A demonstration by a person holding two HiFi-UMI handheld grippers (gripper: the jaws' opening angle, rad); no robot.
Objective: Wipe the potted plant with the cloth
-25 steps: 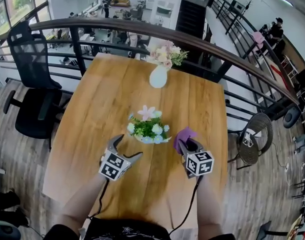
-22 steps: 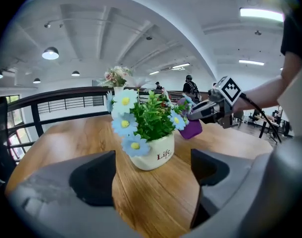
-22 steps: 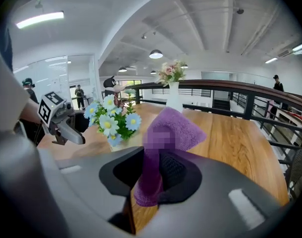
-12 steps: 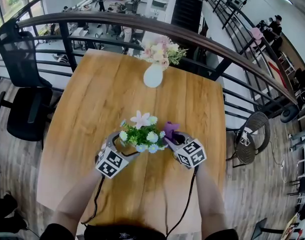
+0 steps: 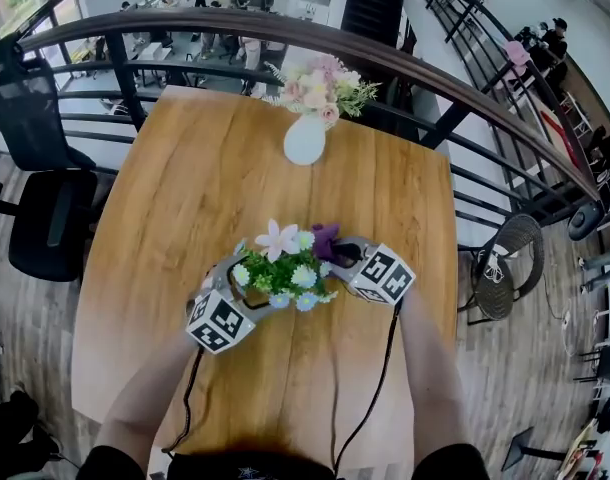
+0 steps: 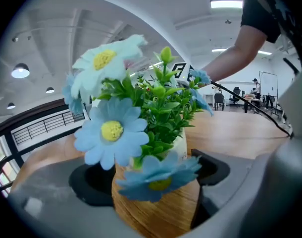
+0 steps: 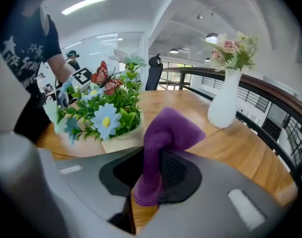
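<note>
The potted plant (image 5: 281, 270), green leaves with pale blue, white and pink flowers in a wood-grain pot (image 6: 156, 209), stands on the wooden table (image 5: 205, 178). My left gripper (image 5: 241, 276) stands open at the plant's left, and the pot sits between its jaws and fills most of the gap. In the left gripper view the left gripper (image 6: 151, 175) has its pads close on both sides of the pot. My right gripper (image 5: 342, 254) is shut on a purple cloth (image 5: 325, 238) beside the plant's right side. In the right gripper view the cloth (image 7: 168, 128) sticks up from the right gripper (image 7: 156, 175), just right of the plant (image 7: 109, 114).
A white vase with pink flowers (image 5: 306, 140) stands at the table's far edge, also in the right gripper view as the vase (image 7: 225, 103). A dark railing (image 5: 435, 68) runs behind the table. A black office chair (image 5: 40, 183) is at the left, a round chair (image 5: 507, 268) at the right.
Both grippers moved forward to the plant. The left jaws went from beside the pot to around it. The right gripper rolled and brought the cloth up against the plant's right side.
</note>
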